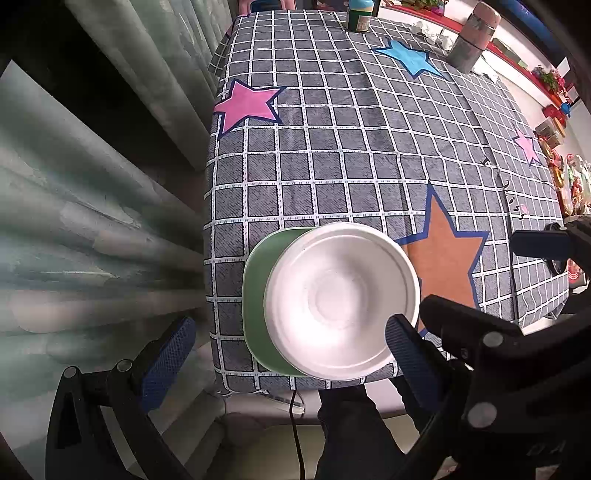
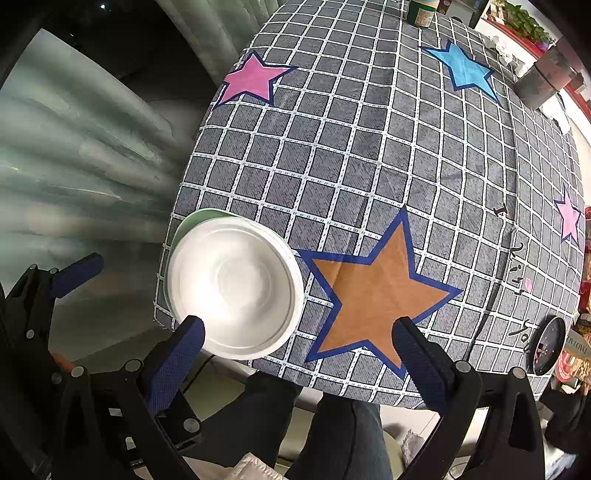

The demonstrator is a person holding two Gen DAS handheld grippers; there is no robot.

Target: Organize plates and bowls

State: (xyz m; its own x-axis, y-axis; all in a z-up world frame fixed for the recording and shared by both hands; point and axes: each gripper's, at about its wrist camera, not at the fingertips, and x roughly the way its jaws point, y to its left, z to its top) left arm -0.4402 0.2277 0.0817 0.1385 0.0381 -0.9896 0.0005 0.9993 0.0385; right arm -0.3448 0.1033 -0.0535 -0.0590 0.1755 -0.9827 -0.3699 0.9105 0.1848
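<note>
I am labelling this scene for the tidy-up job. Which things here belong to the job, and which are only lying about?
Belong to the job:
- white bowl, stacked on the green plate
- green plate, under it

Only lying about:
- green-labelled bottle at the far edge
- grey flask
- small dark round dish at the right edge

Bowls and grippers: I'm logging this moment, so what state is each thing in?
White bowl: upright, empty, stacked on the green plate, held by nothing.
Green plate: flat on the tablecloth near the table's edge, mostly covered by the bowl.
Left gripper: jaws open, holding nothing.
Right gripper: jaws open, holding nothing.
Tablecloth: spread flat over the table.
Green jar: standing upright at the far end.
</note>
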